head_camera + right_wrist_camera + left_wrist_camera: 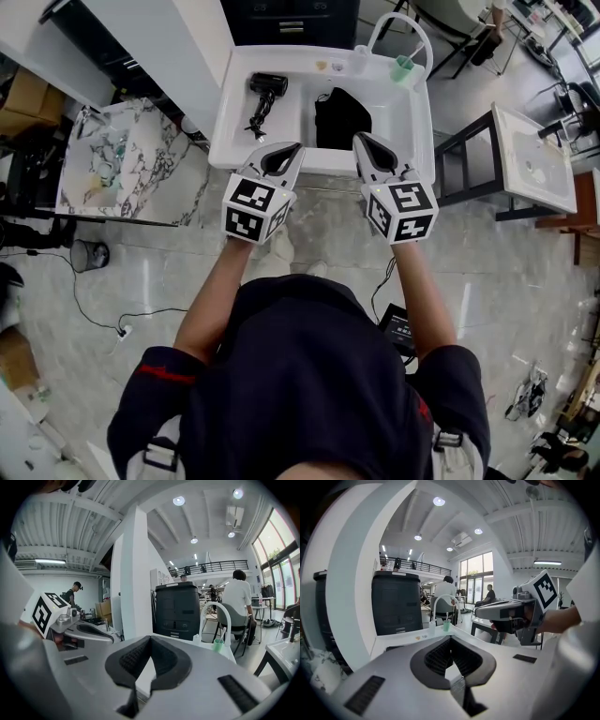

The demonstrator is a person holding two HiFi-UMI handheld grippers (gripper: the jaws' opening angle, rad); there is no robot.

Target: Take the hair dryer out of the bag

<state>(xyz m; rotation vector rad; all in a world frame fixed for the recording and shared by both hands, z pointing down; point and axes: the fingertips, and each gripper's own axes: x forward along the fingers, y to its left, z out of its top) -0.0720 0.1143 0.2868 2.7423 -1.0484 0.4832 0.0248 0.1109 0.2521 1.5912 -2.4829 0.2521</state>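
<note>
"On the white desk (228, 112), where does the hair dryer (265, 94) sit?"

"Toward the left part of it, lying flat and out in the open. It's black, with its handle and bunched cord running toward the near edge."

"And the bag (339, 117)?"

"Black too, just to the right of the dryer, about mid-desk. A strip of bare white shows between the two, so they aren't touching. The dryer is outside the bag."

"What is the left tool (294, 152) doing?"

"Clenched on nothing. In the left gripper view its ribbed pads meet at the tips, with only the white surface showing behind them. From the head view its tips sit at the desk's near edge, below the dryer and clear of it."

"The right tool (361, 142)?"

"The same — jaws closed together and empty, as the right gripper view shows plainly. Its tips are at the near edge too, just in front of the bag. I can't tell whether it touches the bag, though nothing is gripped."

"How do the two tools stand to each other?"

"Side by side and apart, both pointing away from the person, each held in an outstretched hand."

"Anything else on the desk?"

"A green cup (403, 67) at the far right corner, beside a white arched pipe (403, 23)."
</note>
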